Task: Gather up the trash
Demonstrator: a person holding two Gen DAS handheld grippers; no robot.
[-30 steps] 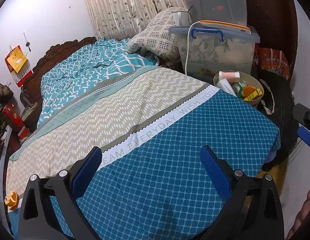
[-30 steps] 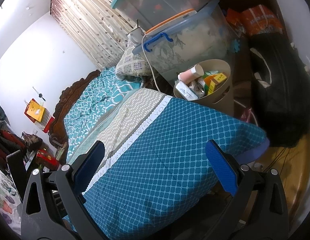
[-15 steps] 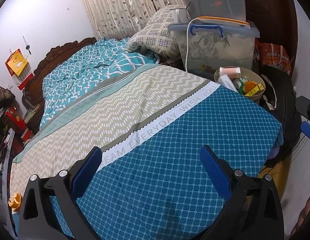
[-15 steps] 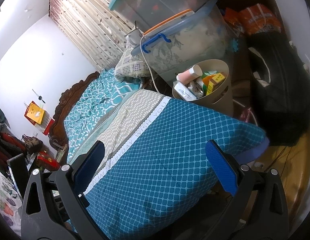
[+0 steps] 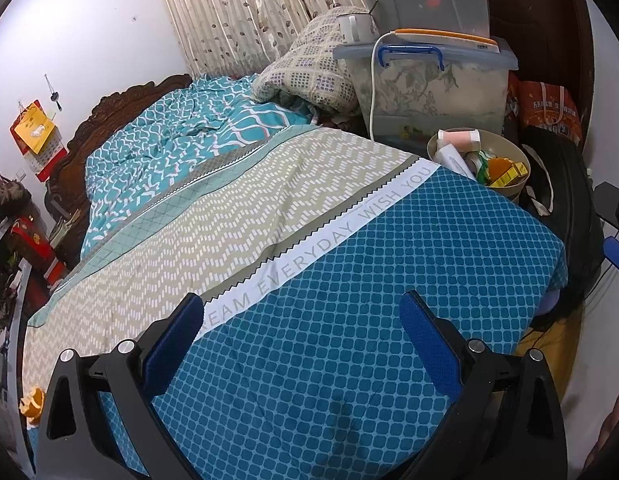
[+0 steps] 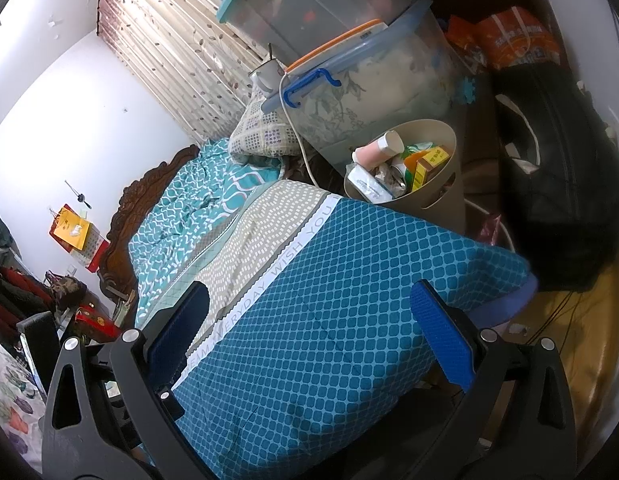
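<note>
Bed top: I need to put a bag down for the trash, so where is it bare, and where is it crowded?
Bare: the blue checked part of the bedspread between the lettered stripe and the foot edge, and the beige band beyond. Both grippers, left and right, hang open over it. Crowded: the bin, heaped full, the storage box and the pillow at the far corner. An orange peel lies at the left edge.

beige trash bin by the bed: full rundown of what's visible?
The beige bin is a round, tapered tub, plastic by the look, with a cutout slot in its wall. It stands upright past the far edge of the bed, in front of the clear storage box, beside a black bag. It is nearly full: a pink-and-white tube, a white carton, a yellow box, crumpled wrappers. Neither gripper touches it.
</note>
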